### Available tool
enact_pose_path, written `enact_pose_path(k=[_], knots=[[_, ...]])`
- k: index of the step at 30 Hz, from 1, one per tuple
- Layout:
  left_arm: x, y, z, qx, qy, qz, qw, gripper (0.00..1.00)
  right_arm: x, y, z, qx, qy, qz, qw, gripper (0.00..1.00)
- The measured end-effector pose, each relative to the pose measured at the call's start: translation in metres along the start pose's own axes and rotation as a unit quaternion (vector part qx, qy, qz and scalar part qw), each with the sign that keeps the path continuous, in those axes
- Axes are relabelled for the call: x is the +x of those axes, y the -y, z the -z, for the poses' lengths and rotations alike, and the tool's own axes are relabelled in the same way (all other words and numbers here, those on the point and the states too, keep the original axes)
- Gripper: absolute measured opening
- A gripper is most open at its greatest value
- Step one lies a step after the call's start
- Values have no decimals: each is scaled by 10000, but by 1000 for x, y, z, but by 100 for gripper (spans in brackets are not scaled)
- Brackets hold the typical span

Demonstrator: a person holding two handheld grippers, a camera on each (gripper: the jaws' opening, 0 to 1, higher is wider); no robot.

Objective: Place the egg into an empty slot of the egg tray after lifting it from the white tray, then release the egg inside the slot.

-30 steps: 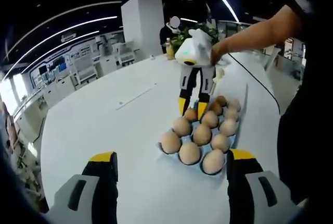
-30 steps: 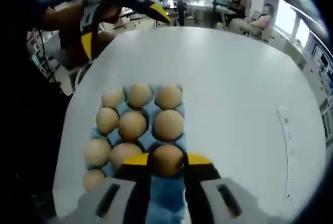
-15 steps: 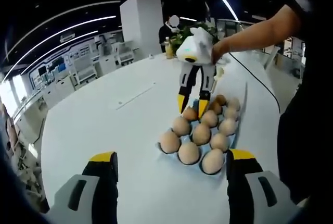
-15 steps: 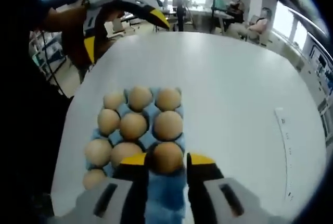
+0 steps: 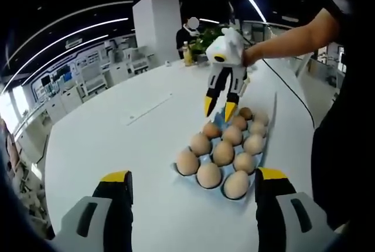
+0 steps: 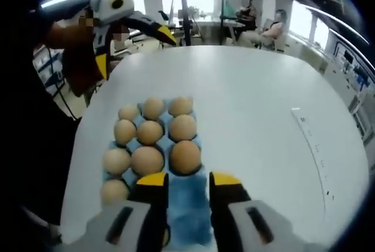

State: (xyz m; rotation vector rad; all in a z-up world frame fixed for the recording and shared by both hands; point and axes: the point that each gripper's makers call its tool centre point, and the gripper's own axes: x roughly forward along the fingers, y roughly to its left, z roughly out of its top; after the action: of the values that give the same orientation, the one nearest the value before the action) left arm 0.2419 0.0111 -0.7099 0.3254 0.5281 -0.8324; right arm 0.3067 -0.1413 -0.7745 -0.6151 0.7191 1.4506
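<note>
- white surface [image 6: 258,99] carries the blue egg tray [image 6: 188,202].
- right claw [image 6: 188,180] released, jaws apart, just short of the egg [image 6: 185,156] seated in its slot.
- left claw [image 5: 193,181] spread wide, empty, near the tray.

The blue egg tray [image 6: 187,202] lies flat on the white worktop [image 6: 263,123], its slots holding brown eggs in rows. The egg [image 6: 185,156] nearest my right fingers [image 6: 153,183] sits upright in its slot, free of them, with bare blue tray just below it.
</note>
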Motion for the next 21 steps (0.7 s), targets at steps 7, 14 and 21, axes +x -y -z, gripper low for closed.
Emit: enact_pose_path(k=[7,14,21], knots=[[4,3,-2,19,17,41,10000,87,-16,2,20,237,-13,161,9996,27],[6,6,-4,34,23,77,10000,87,-37,8,46,443,-119,396,9982,27],[8,7,-6,35,51,89,9999,87,-57,10,74,649,-255,578,9959,26]])
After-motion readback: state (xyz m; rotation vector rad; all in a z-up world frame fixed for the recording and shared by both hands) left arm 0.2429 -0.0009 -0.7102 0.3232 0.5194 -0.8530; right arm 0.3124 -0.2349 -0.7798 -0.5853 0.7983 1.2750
